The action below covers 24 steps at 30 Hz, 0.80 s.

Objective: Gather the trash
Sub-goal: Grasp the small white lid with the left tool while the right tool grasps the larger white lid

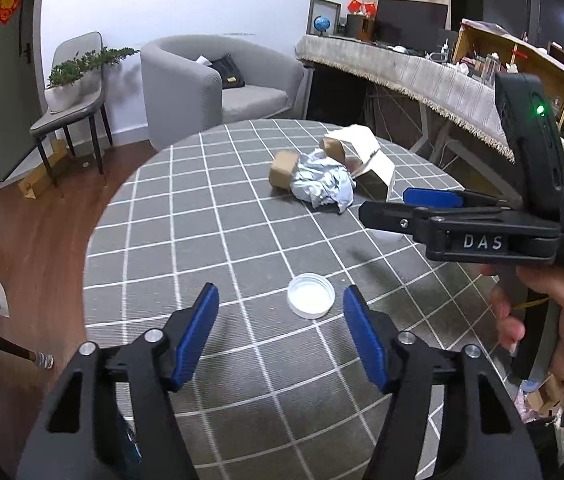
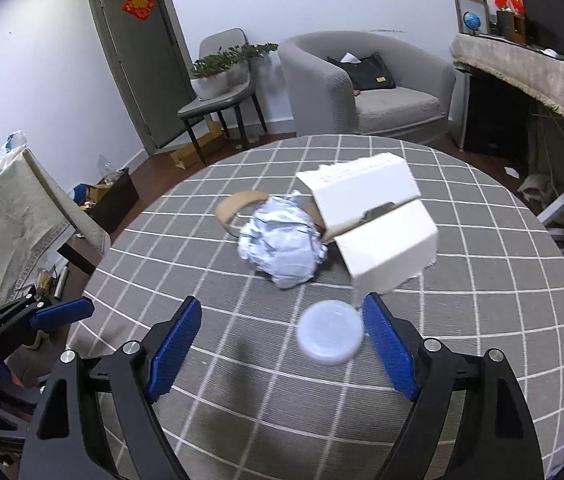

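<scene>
Closing on the nearest lid (image 1: pixel 311 295) looks like the step in hand: the left gripper (image 1: pixel 281 314) stands released, jaws either side of it, nothing pinched. Lower squarely so both pads meet the thin rim, or it may skid on the cloth. The right gripper (image 2: pixel 278 330) is also released, a second lid (image 2: pixel 330 333) just inside its right pad. Crumpled paper (image 1: pixel 322 184) and a box (image 1: pixel 366 156) lie at twelve o'clock on the round checked table (image 1: pixel 186 216); armchair (image 1: pixel 218 88) beyond.
</scene>
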Tool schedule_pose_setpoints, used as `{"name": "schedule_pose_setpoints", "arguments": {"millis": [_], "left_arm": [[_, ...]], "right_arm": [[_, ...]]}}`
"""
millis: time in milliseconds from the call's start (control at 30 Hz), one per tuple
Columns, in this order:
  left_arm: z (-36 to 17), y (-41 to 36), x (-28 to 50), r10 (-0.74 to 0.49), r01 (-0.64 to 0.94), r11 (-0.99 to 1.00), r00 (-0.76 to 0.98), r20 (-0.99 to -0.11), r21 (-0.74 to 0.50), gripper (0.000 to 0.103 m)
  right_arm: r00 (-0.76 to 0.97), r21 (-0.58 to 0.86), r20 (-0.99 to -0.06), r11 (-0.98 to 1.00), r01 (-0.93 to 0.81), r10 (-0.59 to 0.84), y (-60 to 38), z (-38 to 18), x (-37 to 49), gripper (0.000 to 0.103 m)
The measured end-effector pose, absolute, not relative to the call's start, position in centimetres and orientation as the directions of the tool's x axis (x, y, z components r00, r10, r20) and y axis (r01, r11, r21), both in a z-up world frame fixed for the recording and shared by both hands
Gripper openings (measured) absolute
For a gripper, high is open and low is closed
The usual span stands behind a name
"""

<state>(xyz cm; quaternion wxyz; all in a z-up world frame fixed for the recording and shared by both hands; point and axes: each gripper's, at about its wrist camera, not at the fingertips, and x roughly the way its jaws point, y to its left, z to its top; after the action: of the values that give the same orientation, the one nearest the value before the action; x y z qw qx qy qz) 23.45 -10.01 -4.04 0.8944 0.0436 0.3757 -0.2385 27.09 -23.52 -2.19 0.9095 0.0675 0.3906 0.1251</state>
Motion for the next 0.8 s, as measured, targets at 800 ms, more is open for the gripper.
{"name": "schedule_pose_setpoints", "arguments": {"millis": [800], "left_arm": [[-6.3, -13.1, 24.6, -0.348, 0.447, 0.893, 0.598, -0.722, -0.06, 0.033]], "right_arm": [[0.612, 0.151, -0.753, 0.969, -0.197, 0.242, -23.9, -3.6, 27.1, 0.058]]}}
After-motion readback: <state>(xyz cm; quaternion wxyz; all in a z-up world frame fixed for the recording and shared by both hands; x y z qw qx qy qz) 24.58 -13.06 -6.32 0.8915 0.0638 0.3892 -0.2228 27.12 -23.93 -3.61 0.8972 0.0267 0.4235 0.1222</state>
